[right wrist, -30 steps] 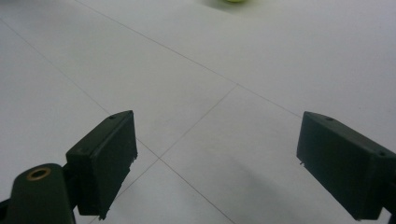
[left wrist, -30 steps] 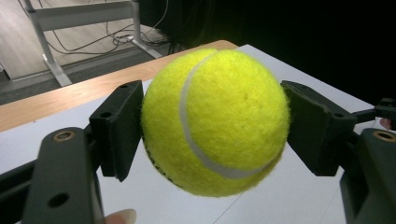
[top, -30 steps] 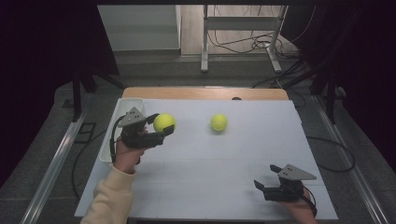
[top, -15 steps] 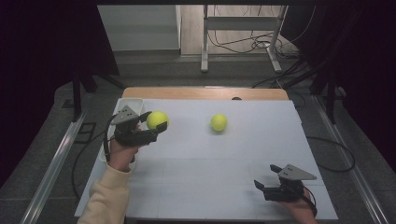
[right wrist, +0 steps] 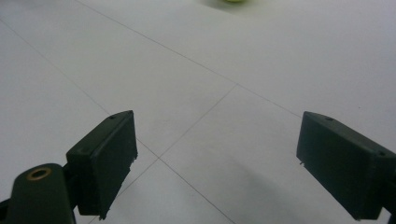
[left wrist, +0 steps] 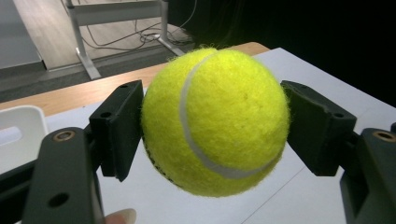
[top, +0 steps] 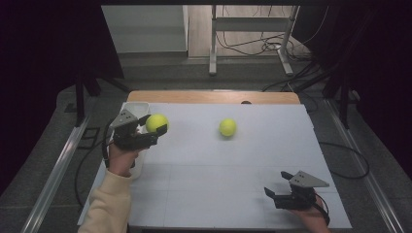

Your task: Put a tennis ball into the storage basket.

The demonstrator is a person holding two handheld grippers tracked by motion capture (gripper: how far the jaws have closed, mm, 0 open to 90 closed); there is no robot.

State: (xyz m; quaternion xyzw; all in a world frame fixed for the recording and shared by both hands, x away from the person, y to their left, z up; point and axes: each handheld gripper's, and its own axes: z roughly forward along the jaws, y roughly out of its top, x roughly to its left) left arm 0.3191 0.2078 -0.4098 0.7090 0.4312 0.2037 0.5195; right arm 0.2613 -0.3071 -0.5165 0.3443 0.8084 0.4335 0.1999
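At the table's left edge: your left gripper [top: 154, 129] is raised off the white table [top: 252, 160], close to the far left corner.
Left jaws: you have them clamped on a tennis ball [top: 156, 123]; in the left gripper view the black pads press both sides of the tennis ball [left wrist: 215, 121] and its white seam curves across the front.
Left hand: your left hand [top: 120, 156] wraps the grip from below, with a cream sleeve [top: 104, 206] trailing toward the near edge.
White tray: a white tray [top: 135, 108] sits at the table's left rim, just beside and partly under your left gripper; its corner shows at the left of the left gripper view as well [left wrist: 18, 135].
Second ball: a second ball [top: 227, 127] lies on the table past the middle, well apart from both grippers; a sliver of it shows blurred at the top of the right gripper view [right wrist: 232, 1].
Right gripper: your right gripper [top: 274, 194] rests low near the near right corner, held by your right hand [top: 311, 218].
Right jaws: spread wide with nothing between them but bare table surface [right wrist: 243, 60].
Beyond the table: a metal frame [top: 252, 29] and loose cables [top: 243, 46] lie on the floor.
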